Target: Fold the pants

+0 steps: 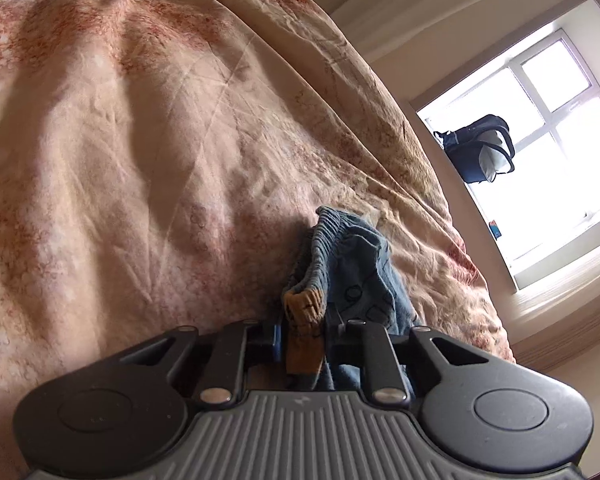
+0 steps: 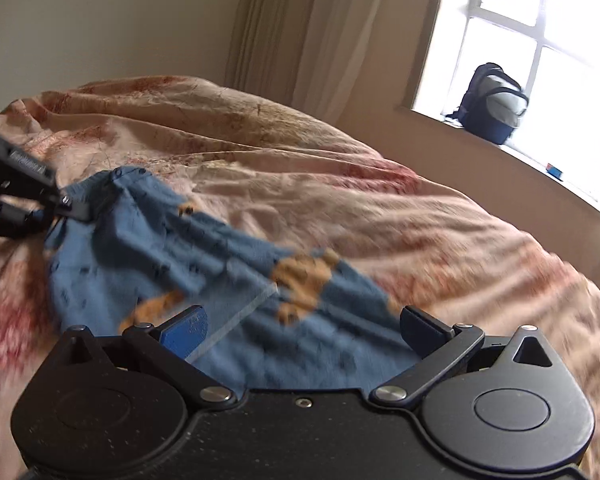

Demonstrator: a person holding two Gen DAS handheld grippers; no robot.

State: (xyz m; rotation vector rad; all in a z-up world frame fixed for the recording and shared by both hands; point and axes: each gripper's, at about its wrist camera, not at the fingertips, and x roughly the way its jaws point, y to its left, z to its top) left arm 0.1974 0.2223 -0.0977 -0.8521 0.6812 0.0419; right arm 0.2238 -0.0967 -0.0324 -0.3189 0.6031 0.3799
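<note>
In the left wrist view, your left gripper (image 1: pixel 304 338) sat at the bottom centre of the frame, its jaws drawn close and pinching the pants (image 1: pixel 340 264) at the ribbed waistband, with an orange patch of the print caught between the pads. The cloth bunched and rose above the jaws toward the middle of the frame, probably because you held it by one corner so the rest could hang or drag free. The bedspread (image 1: pixel 140 140) filled the left and centre, tilted steeply, which suggests your wrist was rolled. A backpack (image 1: pixel 480 148) stood on the window sill at the right.

In the right wrist view, your right gripper (image 2: pixel 302 328) was at the bottom centre with its jaws spread wide and nothing between the pads; the pants (image 2: pixel 160 248) lay just beyond them, stretched from lower centre up to the left edge. There the left gripper (image 2: pixel 66 206) gripped the far end, so the cloth was pulled into a long diagonal band over the bedspread (image 2: pixel 380 200). You likely kept the right claw open to take the near end. The frame was blurred, so finer folds could not be read. The backpack (image 2: pixel 492 104) showed at the upper right.
</note>
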